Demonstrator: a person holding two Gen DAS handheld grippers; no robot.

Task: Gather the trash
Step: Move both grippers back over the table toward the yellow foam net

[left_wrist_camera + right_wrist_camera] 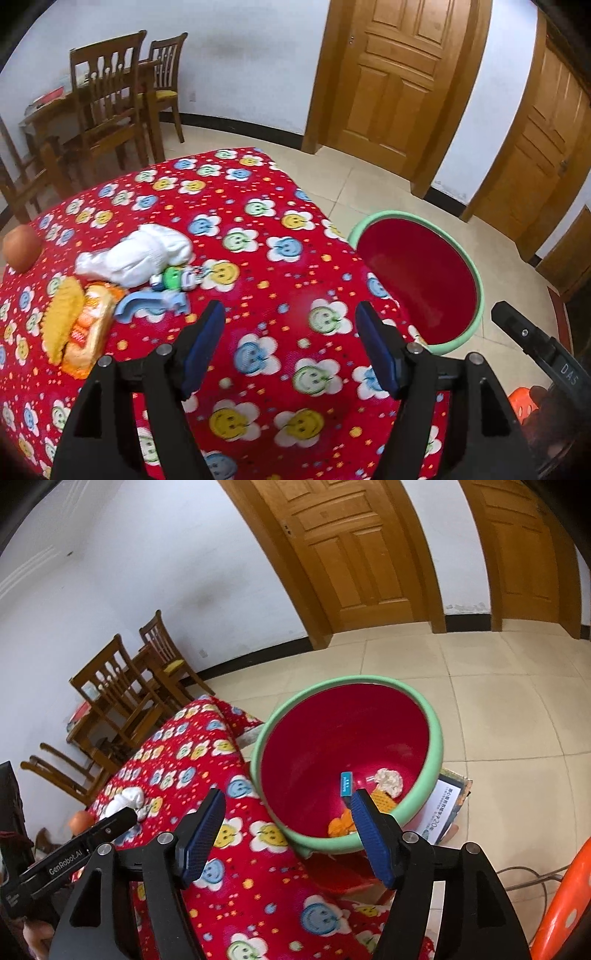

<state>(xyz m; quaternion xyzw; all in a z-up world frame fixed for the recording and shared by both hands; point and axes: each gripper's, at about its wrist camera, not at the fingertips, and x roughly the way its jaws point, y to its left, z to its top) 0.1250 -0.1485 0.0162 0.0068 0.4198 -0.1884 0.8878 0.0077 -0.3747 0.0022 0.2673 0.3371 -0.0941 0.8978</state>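
Observation:
A red bin with a green rim (476, 280) stands beside the table's right edge; in the right wrist view (432, 716) it holds a blue packet (346, 783), a crumpled paper ball (388, 781) and orange scraps (341, 826). On the red smiley tablecloth (288, 280) lie a white crumpled cloth (144, 254), an orange-yellow snack wrapper (79, 325), a blue plastic piece (151, 302) and a small green-white toy (175, 278). My left gripper (291, 317) is open and empty above the cloth. My right gripper (288, 805) is open and empty over the bin's near rim.
An orange fruit (21, 248) sits at the table's left edge. Wooden chairs (107, 99) and a table stand at the back left. Wooden doors (399, 74) line the far wall. An orange stool (565, 904) and a printed box (445, 808) are by the bin.

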